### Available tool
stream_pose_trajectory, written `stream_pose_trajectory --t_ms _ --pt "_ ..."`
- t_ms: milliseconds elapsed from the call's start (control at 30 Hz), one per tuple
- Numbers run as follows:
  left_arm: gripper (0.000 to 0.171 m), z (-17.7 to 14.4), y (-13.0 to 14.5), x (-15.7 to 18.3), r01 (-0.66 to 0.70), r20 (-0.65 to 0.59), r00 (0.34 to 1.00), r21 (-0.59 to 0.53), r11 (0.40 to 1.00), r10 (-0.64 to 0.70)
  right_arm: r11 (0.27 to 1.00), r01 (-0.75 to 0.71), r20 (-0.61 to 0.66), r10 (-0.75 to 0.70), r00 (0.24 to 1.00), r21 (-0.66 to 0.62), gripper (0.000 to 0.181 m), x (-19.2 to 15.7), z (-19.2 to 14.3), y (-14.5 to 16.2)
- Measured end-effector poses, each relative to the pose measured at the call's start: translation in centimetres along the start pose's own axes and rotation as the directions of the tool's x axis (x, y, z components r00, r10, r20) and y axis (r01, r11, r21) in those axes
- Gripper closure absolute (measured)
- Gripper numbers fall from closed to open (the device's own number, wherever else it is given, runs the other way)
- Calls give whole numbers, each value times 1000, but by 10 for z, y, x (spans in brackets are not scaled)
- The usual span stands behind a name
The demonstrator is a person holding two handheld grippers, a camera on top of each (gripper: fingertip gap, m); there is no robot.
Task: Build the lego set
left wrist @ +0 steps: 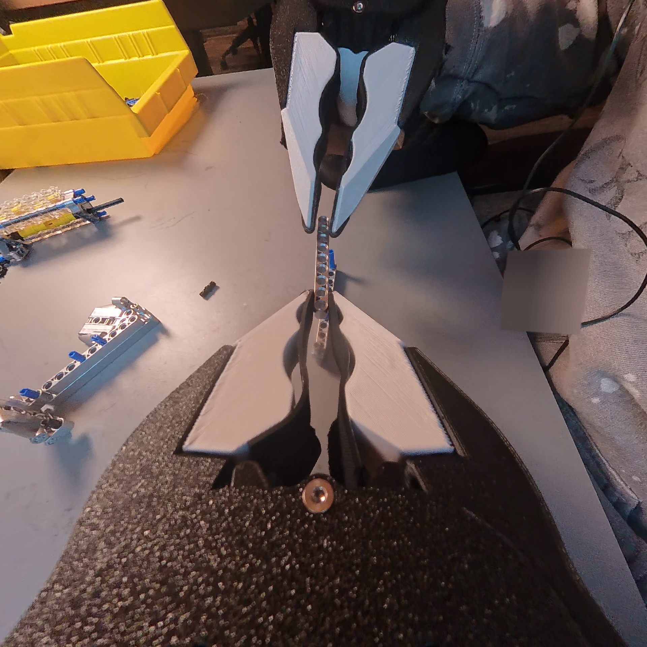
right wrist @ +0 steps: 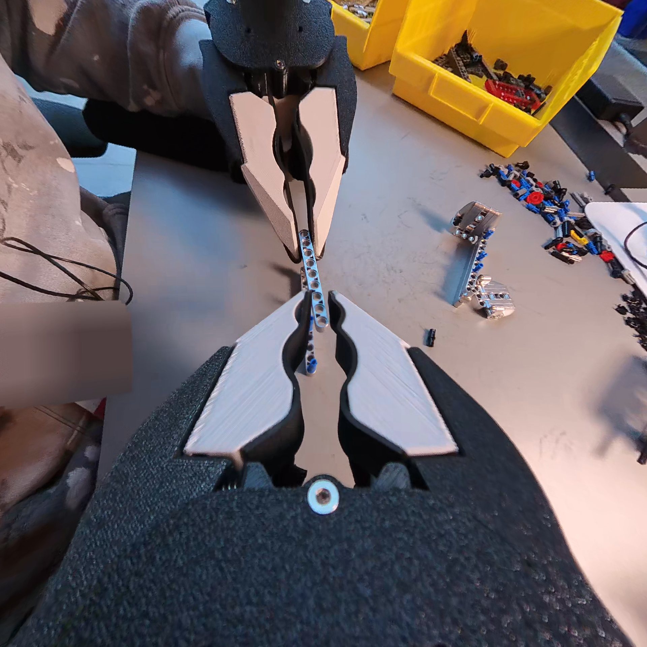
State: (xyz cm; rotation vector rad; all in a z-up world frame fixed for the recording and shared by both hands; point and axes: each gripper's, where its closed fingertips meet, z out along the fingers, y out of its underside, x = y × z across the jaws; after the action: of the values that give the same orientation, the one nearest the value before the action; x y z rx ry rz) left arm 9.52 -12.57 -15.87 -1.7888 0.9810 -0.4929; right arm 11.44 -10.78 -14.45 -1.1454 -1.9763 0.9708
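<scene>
A long grey holed beam [left wrist: 322, 266] is held up above the grey table [left wrist: 217, 196], with a second grey beam carrying blue pins [left wrist: 331, 261] close beside it. My left gripper [left wrist: 321, 294] is shut on the near end of the holed beam. In the right wrist view the left gripper [right wrist: 304, 250] pinches the far end of the beam [right wrist: 311, 276]. My right gripper [right wrist: 319, 294] straddles the beam's other end with its jaws slightly apart; its left finger touches the beam and a gap shows on the right. The right gripper [left wrist: 322, 229] also shows in the left wrist view.
Yellow bins [left wrist: 87, 87] [right wrist: 490, 70] stand at the back, one with dark and red parts. Grey pinned assemblies [left wrist: 105, 343] [left wrist: 45, 217] [right wrist: 479, 259] lie on the table. Also there: a loose pile of small parts [right wrist: 560, 217], a black pin [right wrist: 431, 336] and cables [left wrist: 560, 210] past the table edge. One gripper's finger ends stand about 4 cm off the other's.
</scene>
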Motion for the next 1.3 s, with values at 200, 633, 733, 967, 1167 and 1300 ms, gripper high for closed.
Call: stream_pose_trajectory --t_ms 200,633,733,967,1167,1300 --pt "167 2 2 2 -9 -10 1000 -10 1000 9 998 13 13 -12 1000 -57 174 -2 -1 10" --pt "167 10 15 3 43 -56 997 -82 996 -48 990 20 12 -18 1000 -140 174 -5 8 25" --pt "167 10 17 3 49 -58 997 -98 994 -55 988 19 16 -17 1000 -156 174 -5 10 27" --pt "166 12 26 1 63 -40 997 -154 986 -70 980 2 23 3 1000 -201 175 -6 15 31" --pt "165 12 28 -1 64 -28 997 -160 985 -70 977 -5 28 11 1000 -214 175 -6 15 31" --pt "162 9 24 -1 62 -22 998 -136 989 -65 974 -4 37 12 999 -226 175 -6 15 32"
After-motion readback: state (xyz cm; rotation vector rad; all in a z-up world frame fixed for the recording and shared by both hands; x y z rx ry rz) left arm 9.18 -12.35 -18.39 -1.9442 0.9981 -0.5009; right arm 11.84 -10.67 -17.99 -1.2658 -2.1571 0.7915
